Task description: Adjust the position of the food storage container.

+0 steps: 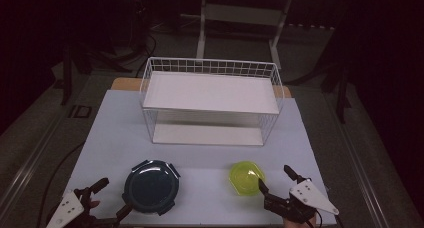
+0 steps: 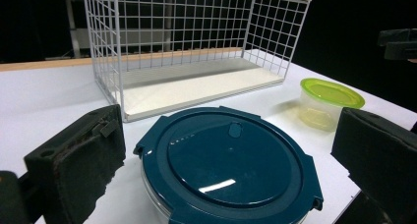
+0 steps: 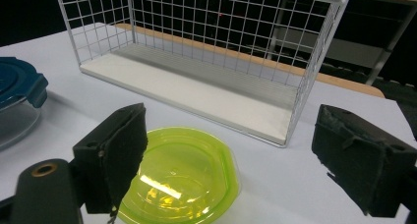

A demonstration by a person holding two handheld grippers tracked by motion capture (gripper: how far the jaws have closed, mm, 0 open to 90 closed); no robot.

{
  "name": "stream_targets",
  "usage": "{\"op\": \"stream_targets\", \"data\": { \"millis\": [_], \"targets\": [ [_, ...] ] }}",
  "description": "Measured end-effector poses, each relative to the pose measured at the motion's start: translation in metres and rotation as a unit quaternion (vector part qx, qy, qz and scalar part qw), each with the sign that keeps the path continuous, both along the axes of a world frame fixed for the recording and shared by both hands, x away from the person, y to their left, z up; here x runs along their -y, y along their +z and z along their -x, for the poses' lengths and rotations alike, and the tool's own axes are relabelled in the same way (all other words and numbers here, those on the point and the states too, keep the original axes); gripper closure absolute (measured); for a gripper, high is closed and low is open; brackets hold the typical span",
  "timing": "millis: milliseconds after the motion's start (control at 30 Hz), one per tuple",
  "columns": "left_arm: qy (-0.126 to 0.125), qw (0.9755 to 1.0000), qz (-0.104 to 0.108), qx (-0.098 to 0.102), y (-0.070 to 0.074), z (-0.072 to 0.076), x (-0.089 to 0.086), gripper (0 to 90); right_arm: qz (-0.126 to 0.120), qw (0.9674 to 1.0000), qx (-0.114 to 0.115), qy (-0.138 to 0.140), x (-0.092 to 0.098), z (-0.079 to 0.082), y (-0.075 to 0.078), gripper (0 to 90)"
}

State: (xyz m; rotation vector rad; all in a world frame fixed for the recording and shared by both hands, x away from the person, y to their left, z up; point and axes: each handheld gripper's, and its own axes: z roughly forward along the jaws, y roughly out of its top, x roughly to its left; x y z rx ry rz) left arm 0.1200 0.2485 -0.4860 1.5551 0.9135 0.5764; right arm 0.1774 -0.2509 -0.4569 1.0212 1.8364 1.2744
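On table, blue-lidded container (image 1: 151, 186) lid-up.

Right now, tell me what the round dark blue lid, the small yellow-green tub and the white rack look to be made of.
Round dark blue lid: likely glossy plastic, sharp light reflections. Small yellow-green tub: translucent plastic, light passes through. White wire-grid rack: probably coated metal wire, thin rigid grid.

High view overhead; gripper views low, sharing rack (image 1: 210, 93).

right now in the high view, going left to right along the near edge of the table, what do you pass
left gripper → blue-lidded container → green-lidded container → right gripper
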Motion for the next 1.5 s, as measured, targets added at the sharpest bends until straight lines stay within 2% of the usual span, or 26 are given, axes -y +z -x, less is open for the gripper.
{"op": "stream_targets", "data": {
  "millis": [167,200,233,333,500,567,633,667,700,733,767,800,833,867,900,933,967,1000,1100,1200,1233,1400,1433,1500],
  "targets": [
    [0.0,1.0,-0.003,0.001,0.0,0.0,0.0,0.0,-0.008,1.0,-0.004,0.004,-0.002,0.001,0.001,12.9],
    [0.001,1.0,-0.003,0.001,0.0,0.0,0.0,0.0,-0.009,0.9999,-0.005,0.007,-0.003,0.001,0.002,12.7],
    [0.002,1.0,-0.003,0.002,0.0,0.001,0.0,0.0,-0.016,0.9996,-0.008,0.024,-0.008,0.002,0.005,11.7],
    [0.004,1.0,-0.001,0.003,0.0,0.001,-0.001,0.0,-0.02,0.9993,-0.011,0.031,-0.011,0.001,0.006,11.5],
    [0.006,1.0,0.004,0.002,0.0,0.0,-0.001,0.0,-0.041,0.9975,-0.027,0.052,-0.019,-0.005,0.01,11.5],
    [0.005,1.0,0.001,0.002,0.0,0.0,-0.001,0.0,-0.036,0.9973,-0.028,0.058,-0.023,-0.006,0.011,11.9],
    [0.004,1.0,-0.001,0.002,0.0,0.0,-0.001,0.0,-0.023,0.9963,-0.035,0.075,-0.03,-0.007,0.011,15.7],
    [0.004,1.0,-0.001,0.002,0.0,0.0,-0.001,0.0,-0.018,0.9952,-0.041,0.087,-0.033,-0.009,0.01,20.5],
    [0.005,1.0,0.0,0.002,0.0,0.0,-0.001,0.0,-0.012,0.9933,-0.053,0.102,-0.038,-0.01,0.008,29.3],
    [0.006,1.0,0.002,0.002,0.0,0.0,-0.001,0.0,-0.012,0.9933,-0.053,0.102,-0.038,-0.01,0.008,29.3],
    [0.006,1.0,0.003,0.002,0.0,0.0,-0.001,0.0,-0.009,0.9918,-0.062,0.112,-0.045,-0.012,0.006,38.3],
    [0.006,1.0,0.004,0.001,0.0,0.0,-0.001,0.0,-0.009,0.9918,-0.062,0.112,-0.045,-0.012,0.006,38.3],
    [0.005,1.0,0.004,0.001,0.0,0.0,-0.001,0.0,0.001,0.9906,-0.065,0.121,-0.051,-0.014,0.003,46.4],
    [0.004,1.0,0.003,0.0,0.0,-0.001,-0.001,0.0,0.001,0.9906,-0.065,0.121,-0.051,-0.014,0.003,46.4],
    [0.003,1.0,0.002,-0.001,0.0,-0.001,-0.001,0.0,0.011,0.9891,-0.073,0.127,-0.059,-0.016,-0.001,57.4],
    [0.003,1.0,0.001,-0.001,0.0,-0.001,-0.001,0.0,0.011,0.9891,-0.073,0.127,-0.059,-0.016,-0.001,57.4],
    [0.003,1.0,0.002,0.0,0.0,0.0,-0.001,0.0,0.021,0.9882,-0.078,0.13,-0.065,-0.018,-0.003,65.4],
    [0.003,1.0,0.001,-0.001,0.0,0.0,-0.001,0.0,0.021,0.9882,-0.078,0.13,-0.065,-0.018,-0.003,65.4],
    [0.004,1.0,0.002,-0.002,0.0,-0.001,-0.001,0.0,0.029,0.9842,-0.101,0.142,-0.075,-0.025,-0.008,74.0],
    [0.004,1.0,0.002,-0.002,0.0,-0.001,-0.002,0.0,0.041,0.9829,-0.108,0.144,-0.08,-0.028,-0.011,76.0],
    [0.004,1.0,0.001,-0.001,0.0,-0.001,-0.002,0.0,0.046,0.9809,-0.118,0.147,-0.084,-0.033,-0.015,79.7],
    [0.004,1.0,0.002,-0.001,0.0,-0.001,-0.001,0.0,0.058,0.9781,-0.137,0.145,-0.089,-0.041,-0.02,86.8],
    [0.004,1.0,0.001,-0.002,-0.001,-0.001,-0.001,0.0,0.064,0.9765,-0.147,0.144,-0.09,-0.045,-0.022,89.6],
    [0.003,1.0,0.001,-0.001,0.0,-0.001,-0.001,0.0,0.068,0.9752,-0.153,0.144,-0.092,-0.048,-0.023,89.7]
  ]
}}
